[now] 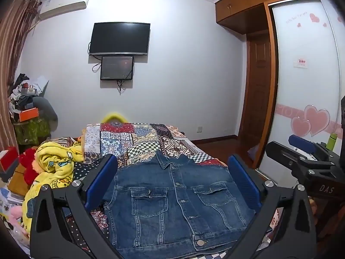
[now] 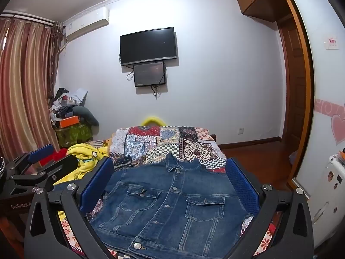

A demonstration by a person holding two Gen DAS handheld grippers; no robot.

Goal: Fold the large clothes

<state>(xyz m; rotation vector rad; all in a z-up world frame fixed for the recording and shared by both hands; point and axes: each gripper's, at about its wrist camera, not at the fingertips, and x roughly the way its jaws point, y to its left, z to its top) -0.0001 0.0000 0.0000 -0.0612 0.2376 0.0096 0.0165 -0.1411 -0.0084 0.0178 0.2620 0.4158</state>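
Observation:
A blue denim jacket (image 1: 172, 202) lies front up on the patchwork-covered bed, buttoned, collar away from me, sleeves tucked out of sight. It also shows in the right wrist view (image 2: 170, 202). My left gripper (image 1: 172, 172) is open and empty, held above the jacket's near hem, its blue pads (image 1: 101, 179) standing wide on either side. My right gripper (image 2: 170, 172) is open and empty too, above the same end. Each gripper shows at the edge of the other's view: the right one (image 1: 306, 157), the left one (image 2: 41, 164).
The patchwork bedspread (image 1: 138, 142) covers the bed. A yellow cartoon blanket (image 1: 54, 168) is bunched at the bed's left. A cluttered stand (image 1: 30, 116) sits by the curtain. A wardrobe with heart decals (image 1: 306, 99) stands to the right. A TV (image 1: 119, 38) hangs on the far wall.

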